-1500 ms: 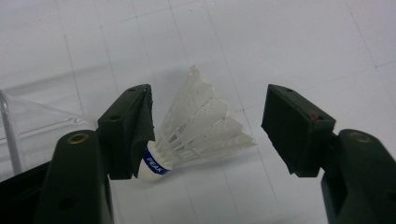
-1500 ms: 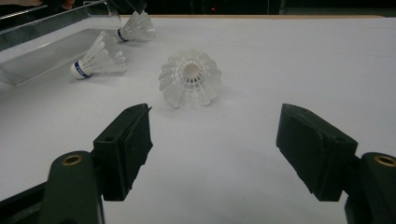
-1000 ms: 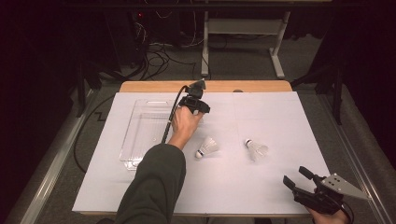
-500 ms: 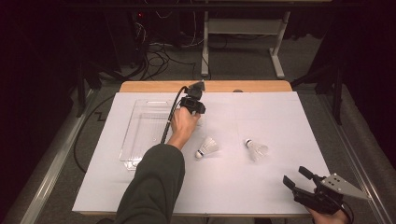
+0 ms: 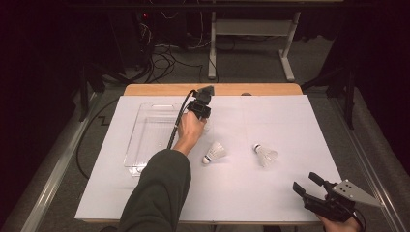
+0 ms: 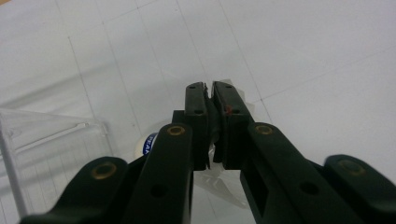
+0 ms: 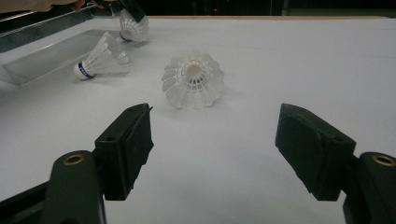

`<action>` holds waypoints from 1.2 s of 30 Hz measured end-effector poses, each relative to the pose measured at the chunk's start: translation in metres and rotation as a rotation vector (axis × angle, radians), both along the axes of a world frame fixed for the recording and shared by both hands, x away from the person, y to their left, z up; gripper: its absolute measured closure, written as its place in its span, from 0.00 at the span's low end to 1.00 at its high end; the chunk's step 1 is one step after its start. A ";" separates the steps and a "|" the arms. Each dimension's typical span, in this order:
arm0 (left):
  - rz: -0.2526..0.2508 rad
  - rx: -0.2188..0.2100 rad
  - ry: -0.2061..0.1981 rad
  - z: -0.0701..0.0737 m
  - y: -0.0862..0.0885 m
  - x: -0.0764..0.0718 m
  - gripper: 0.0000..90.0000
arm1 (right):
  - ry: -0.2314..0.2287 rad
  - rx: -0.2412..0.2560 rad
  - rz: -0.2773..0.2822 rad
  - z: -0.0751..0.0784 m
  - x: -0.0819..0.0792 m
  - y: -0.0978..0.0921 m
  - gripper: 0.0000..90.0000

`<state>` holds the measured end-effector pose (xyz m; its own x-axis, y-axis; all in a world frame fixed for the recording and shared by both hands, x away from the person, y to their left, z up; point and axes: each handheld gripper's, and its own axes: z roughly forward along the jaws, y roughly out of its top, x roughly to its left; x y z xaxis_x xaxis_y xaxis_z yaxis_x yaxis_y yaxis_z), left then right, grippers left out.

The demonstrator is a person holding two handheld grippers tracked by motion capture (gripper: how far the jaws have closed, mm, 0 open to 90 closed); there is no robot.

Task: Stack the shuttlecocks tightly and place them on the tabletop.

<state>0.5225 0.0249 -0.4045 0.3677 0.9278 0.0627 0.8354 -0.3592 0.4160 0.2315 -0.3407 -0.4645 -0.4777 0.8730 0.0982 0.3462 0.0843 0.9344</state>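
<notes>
My left gripper [image 5: 202, 115] hangs just right of the clear plastic tray [image 5: 137, 145], shut on the skirt of a white shuttlecock [image 6: 148, 142] whose cork carries a blue band. In the left gripper view the jaws are pressed together over it. The right gripper view shows that held shuttlecock [image 7: 133, 25] far off. Two more white shuttlecocks lie on the white sheet: one with a blue band [image 5: 215, 152] and one beside it [image 5: 265, 154]. My right gripper [image 5: 306, 181] rests open near the front right corner, with the nearer shuttlecock [image 7: 193, 80] ahead of its jaws.
The white sheet [image 5: 270, 116] covers a wooden table [image 5: 159, 89]. The tray's corner [image 6: 51, 126] stands left of my left jaws. A black cable [image 5: 175, 126] trails from the left gripper across the tray. Dark floor with cables and a stand lies beyond.
The left hand and its gripper have drifted slightly lower and nearer with the shuttlecock. The right gripper has stayed put.
</notes>
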 end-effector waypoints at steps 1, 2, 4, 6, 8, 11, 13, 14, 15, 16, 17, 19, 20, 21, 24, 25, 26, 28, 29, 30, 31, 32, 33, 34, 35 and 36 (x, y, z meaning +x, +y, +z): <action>-0.005 0.003 0.000 0.000 0.000 0.000 0.95 | 0.000 0.000 0.000 0.000 0.000 0.000 0.31; -0.008 0.005 0.000 0.000 0.000 0.000 0.96 | 0.000 0.000 0.000 0.000 0.000 0.000 0.31; -0.016 0.007 0.003 0.000 -0.001 -0.001 0.96 | 0.000 0.000 0.001 0.000 0.000 0.000 0.31; -0.021 0.005 0.006 0.001 -0.001 -0.001 0.97 | 0.000 0.000 0.001 0.000 0.000 0.000 0.31; -0.024 0.001 0.009 0.002 -0.001 -0.002 0.97 | 0.000 0.000 0.001 0.000 0.000 0.000 0.31; -0.036 -0.007 0.026 0.002 -0.001 -0.002 0.97 | -0.001 -0.001 0.002 0.000 0.000 0.000 0.31; -0.041 -0.008 0.033 0.003 -0.002 -0.003 0.97 | -0.002 -0.002 0.001 0.000 0.000 0.000 0.31; -0.043 -0.008 0.035 0.003 -0.002 -0.004 0.97 | -0.003 -0.002 0.001 0.000 0.000 0.000 0.31; -0.044 -0.008 0.036 0.003 -0.002 -0.004 0.97 | -0.002 -0.002 0.002 0.000 0.000 0.000 0.31; -0.046 -0.010 0.039 0.004 -0.002 -0.004 0.97 | -0.002 -0.001 0.002 0.000 0.000 0.000 0.31; -0.047 -0.012 0.040 0.004 -0.002 -0.005 0.97 | -0.002 -0.001 0.002 0.000 0.000 0.000 0.31; -0.051 -0.013 0.044 0.005 -0.002 -0.006 0.97 | -0.002 -0.002 0.001 0.000 0.000 0.000 0.31; -0.052 -0.016 0.046 0.005 -0.002 -0.006 0.97 | -0.003 -0.002 0.002 0.000 0.000 0.000 0.31; -0.056 -0.016 0.050 0.006 -0.002 -0.006 0.97 | -0.002 -0.002 0.002 0.000 0.000 0.000 0.31; -0.062 -0.022 0.058 0.007 -0.003 -0.007 0.97 | -0.002 -0.001 0.002 0.000 0.000 0.000 0.31; -0.065 -0.021 0.058 0.007 -0.003 -0.008 0.97 | -0.003 -0.001 0.002 0.000 0.000 0.000 0.31; -0.066 -0.023 0.061 0.007 -0.004 -0.008 0.97 | -0.003 -0.002 0.002 0.000 0.000 0.000 0.31; -0.074 -0.023 0.061 0.007 -0.005 -0.009 0.97 | -0.003 -0.002 0.002 0.000 0.000 0.000 0.31; -0.074 -0.024 0.063 0.007 -0.006 -0.010 0.97 | -0.003 -0.002 0.002 0.000 0.000 0.000 0.31; -0.077 -0.023 0.061 0.007 -0.007 -0.010 0.97 | -0.003 -0.002 0.002 0.000 0.000 0.000 0.31; -0.080 -0.023 0.062 0.007 -0.008 -0.010 0.97 | -0.003 -0.002 0.002 0.000 0.000 0.000 0.31; -0.083 -0.023 0.066 0.007 -0.008 -0.011 0.97 | -0.004 -0.002 0.002 0.000 0.000 0.000 0.31; -0.085 -0.023 0.067 0.007 -0.009 -0.011 0.97 | -0.004 -0.002 0.002 0.000 0.000 0.000 0.31; -0.087 -0.025 0.069 0.007 -0.010 -0.011 0.97 | -0.003 -0.001 0.002 0.000 0.000 0.000 0.31; -0.089 -0.028 0.069 0.007 -0.010 -0.011 0.97 | -0.003 0.000 0.002 0.000 0.000 0.000 0.31; -0.093 -0.028 0.073 0.008 -0.011 -0.012 0.97 | -0.004 0.000 0.002 0.000 0.000 0.000 0.31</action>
